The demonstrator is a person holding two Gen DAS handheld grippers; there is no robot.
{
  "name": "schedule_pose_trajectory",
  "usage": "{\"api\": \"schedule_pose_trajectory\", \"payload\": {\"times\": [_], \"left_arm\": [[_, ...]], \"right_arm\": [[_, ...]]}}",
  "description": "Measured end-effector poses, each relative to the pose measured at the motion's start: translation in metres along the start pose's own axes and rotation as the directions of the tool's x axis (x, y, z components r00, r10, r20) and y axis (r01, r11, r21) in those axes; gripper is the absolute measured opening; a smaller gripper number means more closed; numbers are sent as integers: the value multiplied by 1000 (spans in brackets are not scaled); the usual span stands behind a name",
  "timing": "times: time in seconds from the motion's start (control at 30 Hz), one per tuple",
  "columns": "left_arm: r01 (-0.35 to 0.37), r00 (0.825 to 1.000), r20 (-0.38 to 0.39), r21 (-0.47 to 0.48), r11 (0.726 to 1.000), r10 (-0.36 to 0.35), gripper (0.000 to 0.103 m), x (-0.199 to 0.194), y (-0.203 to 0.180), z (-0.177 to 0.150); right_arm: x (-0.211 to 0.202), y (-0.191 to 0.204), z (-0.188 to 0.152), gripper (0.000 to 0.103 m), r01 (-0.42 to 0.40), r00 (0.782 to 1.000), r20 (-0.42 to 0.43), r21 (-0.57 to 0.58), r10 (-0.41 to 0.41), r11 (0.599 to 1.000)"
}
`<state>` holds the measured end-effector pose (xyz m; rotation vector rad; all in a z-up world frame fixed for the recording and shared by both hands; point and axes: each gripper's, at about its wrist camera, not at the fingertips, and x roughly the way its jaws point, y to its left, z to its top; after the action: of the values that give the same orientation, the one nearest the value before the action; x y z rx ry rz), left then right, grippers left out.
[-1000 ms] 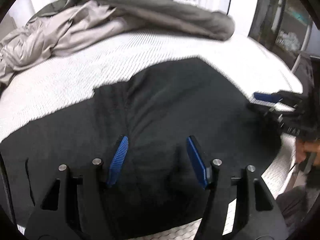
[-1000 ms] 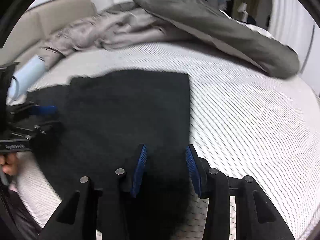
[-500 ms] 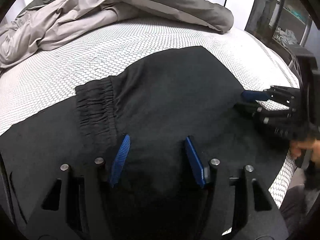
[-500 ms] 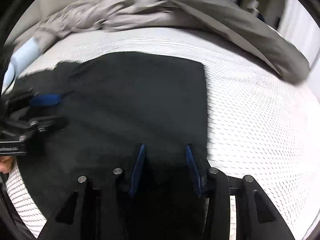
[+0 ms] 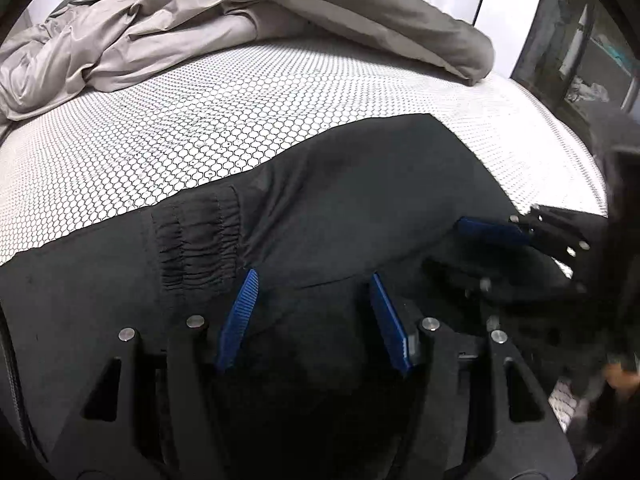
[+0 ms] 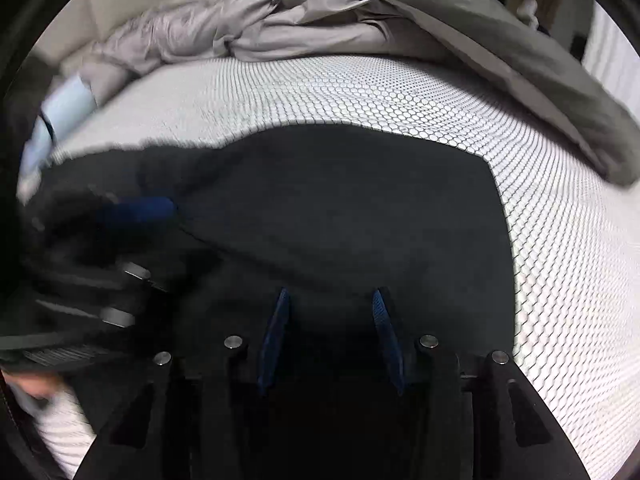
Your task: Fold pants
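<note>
here the pants lie under both grippers, left and right, jaws apart; the blurred fabric hides any contact.

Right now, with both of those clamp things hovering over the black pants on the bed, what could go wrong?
1. The left hand-held gripper is open over a raised ridge near the elastic waistband; it might pinch only one layer, leaving the fold crooked.
2. The right hand-held gripper sits close beside it, so they could bump.
3. The black pants may drag across the honeycomb mattress and bunch.
</note>
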<state>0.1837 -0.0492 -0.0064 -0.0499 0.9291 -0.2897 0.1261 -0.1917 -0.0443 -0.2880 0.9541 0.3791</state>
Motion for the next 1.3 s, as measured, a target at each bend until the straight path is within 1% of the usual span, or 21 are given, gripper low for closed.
{"api": "schedule_pose_trajectory", "payload": {"times": [0.07, 0.13, 0.17, 0.2, 0.27, 0.37, 0.4, 0.47, 0.57, 0.63, 0.7, 0.77, 0.8, 0.87, 0.93, 1.0, 1.03, 1.1, 1.17, 1.27, 1.3], "left_arm": [[10, 1000, 7, -18, 1000, -10, 56, -6, 7, -4], [-33, 999, 3, -26, 999, 33, 55, -11, 14, -9], [-22, 1000, 6, -29, 999, 23, 55, -13, 16, -11], [-29, 1000, 3, -29, 999, 29, 55, -15, 16, -12], [-42, 999, 6, -33, 999, 42, 56, -23, 16, -8], [-22, 997, 68, -39, 999, 24, 56, -37, 14, 5], [-22, 996, 80, -44, 999, 25, 56, -38, 14, 10], [-35, 998, 45, -78, 996, 39, 56, -26, 20, 17], [-59, 998, 4, -99, 993, 60, 56, -6, 26, 22], [-70, 998, -4, -99, 993, 70, 56, 1, 29, 21], [-69, 998, -2, -93, 993, 69, 56, 0, 28, 22], [-68, 998, -2, -101, 993, 68, 56, -9, 26, 21], [-64, 998, 4, -98, 993, 65, 56, -13, 24, 20], [-45, 998, 38, -58, 997, 47, 56, -27, 13, 19], [-52, 998, 45, -11, 999, 52, 56, -23, 4, 23], [-79, 997, -14, -26, 997, 79, 56, -3, 11, 24], [-78, 997, -32, -48, 996, 77, 55, 4, 18, 22], [-21, 1000, -9, -70, 997, 20, 55, 4, 27, 20], [12, 1000, 0, -86, 996, -12, 52, 0, 35, 19], [41, 999, -1, -107, 993, -41, 52, -5, 41, 16], [33, 999, -1, -113, 993, -33, 52, -8, 41, 17]], "right_arm": [[-7, -18, -2, 44, 63, 998, -11, 51, -62, 997], [-10, -38, -7, 44, 201, 980, -19, 90, -200, 976], [-10, -44, -10, 46, 228, 974, -26, 115, -226, 967], [-10, -50, -8, 48, 225, 974, -27, 140, -223, 964], [-18, -55, -4, 48, 173, 984, 0, 186, -176, 967], [-33, -49, 3, 47, 145, 986, 60, 187, -158, 972], [-37, -43, 6, 50, 129, 986, 78, 190, -146, 973], [-38, -33, 13, 53, 131, 987, 71, 170, -145, 977], [-35, -19, 22, 53, 243, 966, 59, 124, -251, 962], [-34, -22, 22, 53, 343, 937, 26, 101, -347, 934], [-44, -35, 15, 53, 374, 924, 29, 137, -381, 917], [-60, -42, 13, 53, 274, 948, 120, 172, -296, 946], [-68, -41, 14, 53, 148, 968, 177, 162, -176, 976], [-72, -30, 21, 53, 18, 976, 211, 121, -44, 992], [-61, -19, 29, 54, -12, 981, 192, 88, -5, 996], [-29, -4, 42, 54, -43, 991, 128, 61, 35, 997], [-12, 1, 41, 53, -36, 997, 77, 51, 32, 998], [8, -4, 35, 53, 17, 1000, 8, 30, -17, 999], [7, -21, 35, 53, 10, 1000, 19, 95, -12, 995], [0, -57, 30, 52, 134, 990, 20, 213, -141, 968], [-2, -65, 27, 52, 112, 992, 29, 254, -124, 961]]}}
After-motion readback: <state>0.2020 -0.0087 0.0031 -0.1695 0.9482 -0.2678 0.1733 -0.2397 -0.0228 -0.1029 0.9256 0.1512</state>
